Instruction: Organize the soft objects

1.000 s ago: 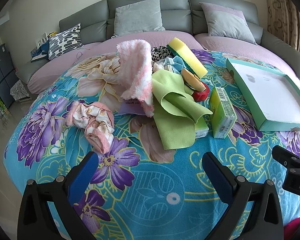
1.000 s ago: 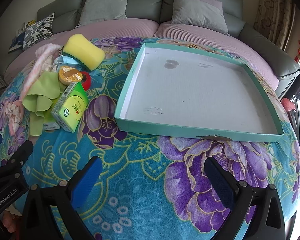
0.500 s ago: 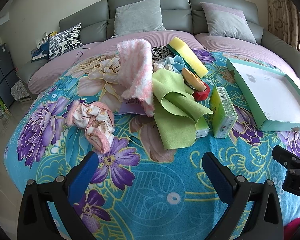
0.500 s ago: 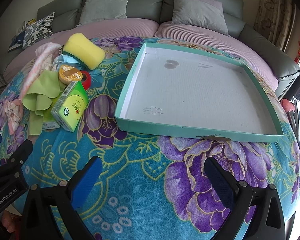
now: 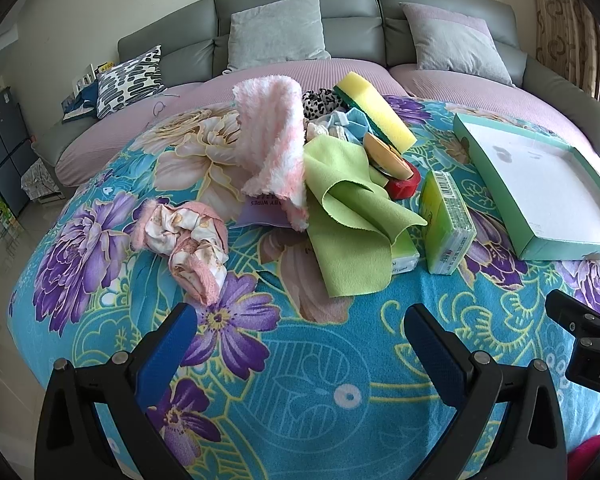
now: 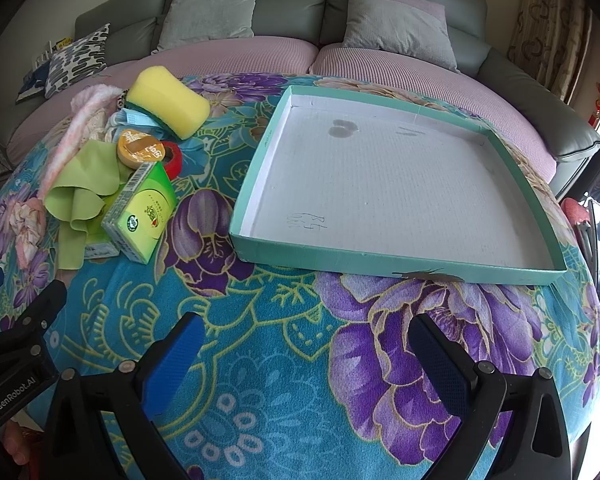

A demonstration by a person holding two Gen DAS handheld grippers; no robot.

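- Teal tray (image 6: 256,184): empty; nothing sorted yet.
- Left of tray: pink towel (image 5: 270,136), green cloth (image 5: 348,216), yellow sponge (image 6: 168,102) heaped, all unsorted.
- Left gripper (image 5: 300,340), right gripper (image 6: 306,344): fingers spread, holding nothing.

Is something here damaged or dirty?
Yes. The teal tray has a torn, scuffed spot on its near wall, and a dark stain marks its white floor near the far side. Some pen scribbles sit near the front corner.

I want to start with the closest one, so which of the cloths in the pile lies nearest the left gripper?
The crumpled pink floral cloth, lying apart from the pile, just beyond the left gripper.
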